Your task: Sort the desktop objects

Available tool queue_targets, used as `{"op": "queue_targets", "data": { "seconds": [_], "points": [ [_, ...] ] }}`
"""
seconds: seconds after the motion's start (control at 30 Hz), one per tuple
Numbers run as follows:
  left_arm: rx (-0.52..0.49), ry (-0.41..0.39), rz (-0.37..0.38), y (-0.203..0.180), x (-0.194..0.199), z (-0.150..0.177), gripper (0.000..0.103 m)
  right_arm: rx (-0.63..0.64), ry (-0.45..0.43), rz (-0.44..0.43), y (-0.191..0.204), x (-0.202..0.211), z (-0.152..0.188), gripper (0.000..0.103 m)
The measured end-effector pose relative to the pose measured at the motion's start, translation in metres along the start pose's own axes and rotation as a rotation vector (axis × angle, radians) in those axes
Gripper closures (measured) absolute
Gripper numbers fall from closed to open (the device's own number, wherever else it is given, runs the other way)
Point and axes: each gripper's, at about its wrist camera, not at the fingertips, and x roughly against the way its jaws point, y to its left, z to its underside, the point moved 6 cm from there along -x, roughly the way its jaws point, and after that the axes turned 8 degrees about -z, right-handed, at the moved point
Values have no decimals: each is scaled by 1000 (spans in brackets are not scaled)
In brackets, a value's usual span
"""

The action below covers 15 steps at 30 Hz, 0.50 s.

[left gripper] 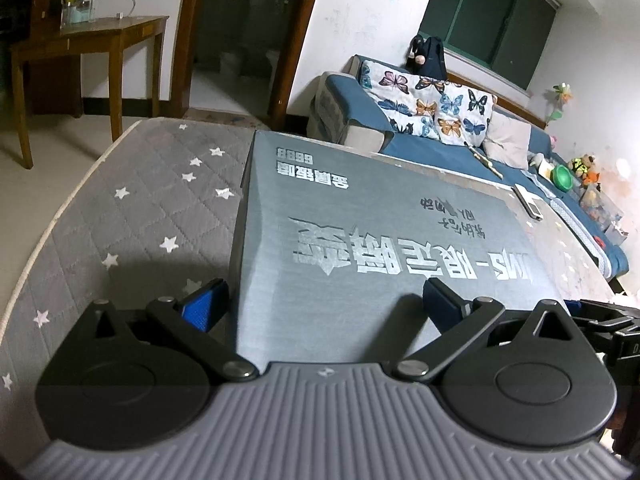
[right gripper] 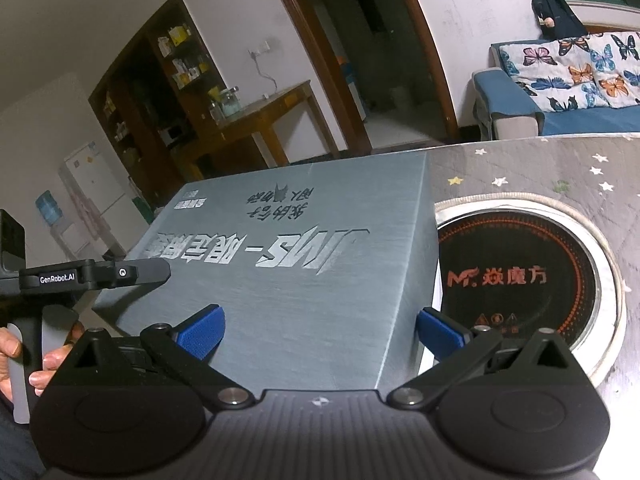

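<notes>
Grey box [left gripper: 360, 240], silver lettering on lid, lies flat on grey star-print table cover [left gripper: 132, 208]; in right view its right edge sits just beside round black induction hob [right gripper: 516, 276] set into table. Left gripper [left gripper: 324, 304] spread wide, blue pads either side of box's near left corner, nothing clamped; contact cannot be judged. Right gripper [right gripper: 320, 332] likewise wide apart, straddling box's near right corner, gripping nothing. Person's hand [right gripper: 24, 364] holds left gripper's handle. Beyond: blue sofa [left gripper: 420, 144] with butterfly cushions, wooden desk [left gripper: 92, 40].
</notes>
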Motion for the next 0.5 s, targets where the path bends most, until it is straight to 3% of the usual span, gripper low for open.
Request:
{"op": "queue_targets", "data": {
  "seconds": [0.5],
  "points": [
    [33,20,6,13,-4,7,1,29,14,9,6,0,3,0]
  ]
}}
